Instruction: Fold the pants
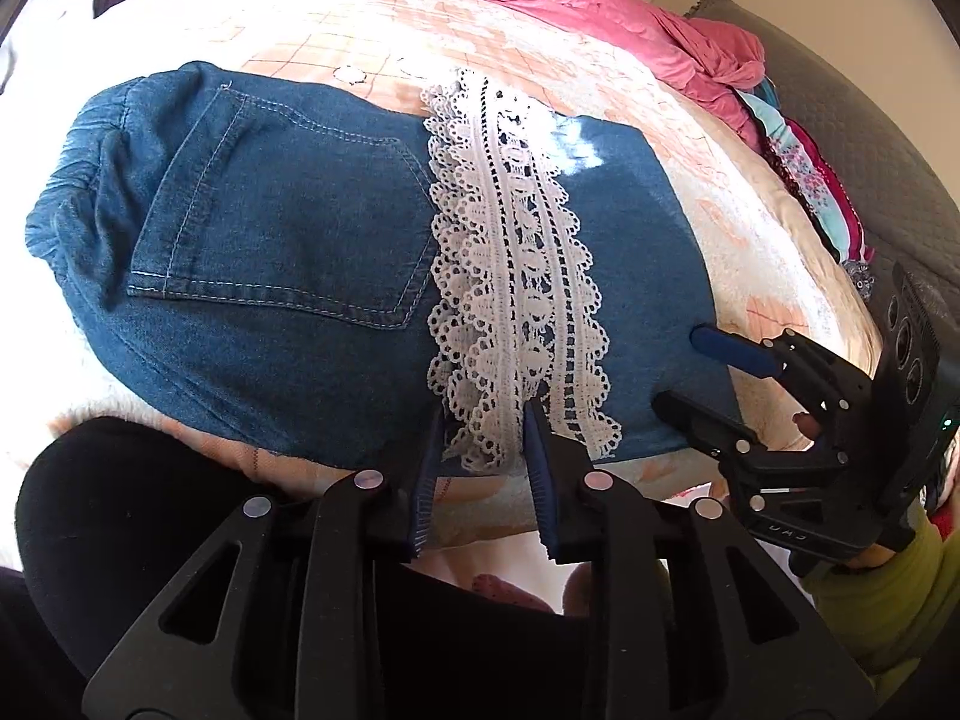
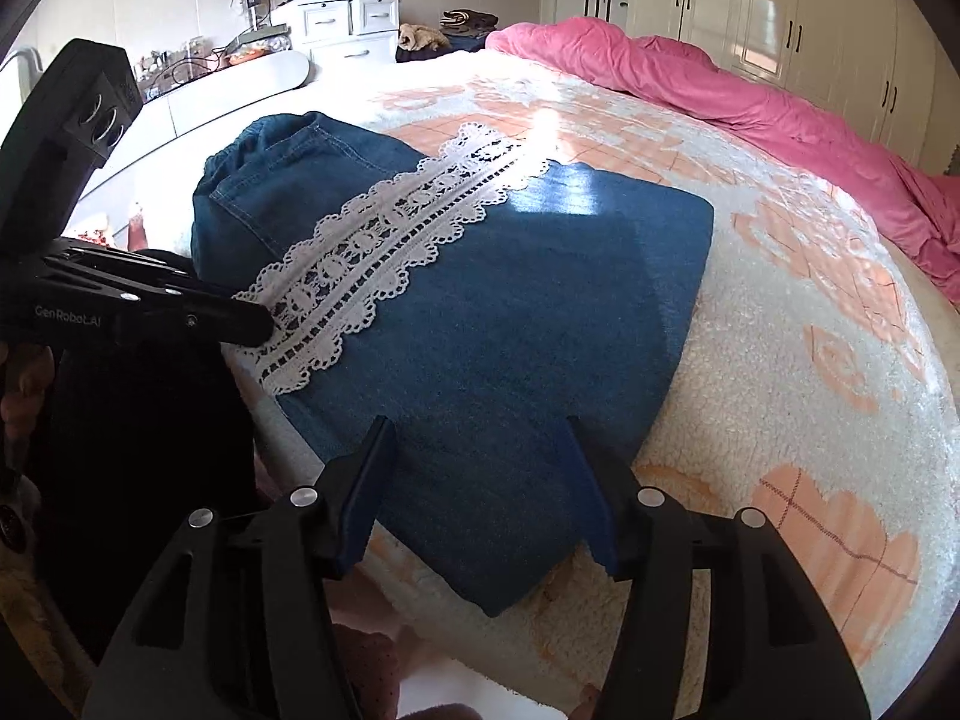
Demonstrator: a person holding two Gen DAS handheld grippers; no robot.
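Matt denim pants point(image 2: 480, 312) with openwork lace trim point(image 2: 384, 252) on fleecy blanket point(image 2: 750, 396).

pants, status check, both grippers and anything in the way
Left gripper open at lace. Right gripper open over pants, folded on bed. Nothing blocking.

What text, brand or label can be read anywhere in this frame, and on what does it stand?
"GenRobot.AI": white print on the side of the left gripper, seen from the right wrist view.
Embossed letters on the right gripper body, in the left wrist view: too dark and small to read.
Denim pants: no readable label.
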